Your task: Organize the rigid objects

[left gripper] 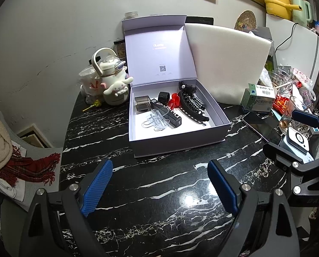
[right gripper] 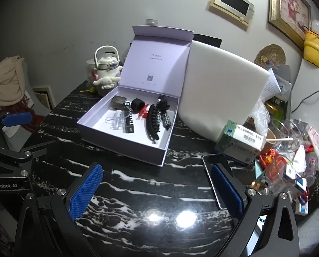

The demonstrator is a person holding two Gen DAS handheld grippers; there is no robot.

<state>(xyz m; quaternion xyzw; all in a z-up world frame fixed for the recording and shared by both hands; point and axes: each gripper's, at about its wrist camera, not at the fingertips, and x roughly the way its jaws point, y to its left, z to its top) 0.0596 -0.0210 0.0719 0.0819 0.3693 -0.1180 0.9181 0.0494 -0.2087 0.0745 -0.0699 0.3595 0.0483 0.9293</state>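
We are hovering both over the black marble table [left gripper: 159, 192], near the open lavender gift box [left gripper: 221, 115] already holding the hair claws [left gripper: 191, 107]. Left hand-held gripper [left gripper: 159, 188] and right hand-held gripper [right gripper: 157, 194] are gaping empty; probably closing the lid comes next.

Dim indoor lighting, strong fisheye distortion in both views.
Overhead light produces two white glare spots on the glossy black white-veined marble tabletop [right gripper: 138, 184]; the open lavender cardboard box [left gripper: 220, 115] shows a shaded inner wall. Frame corners vignette to black, straight edges bow, and focus softens toward the periphery.
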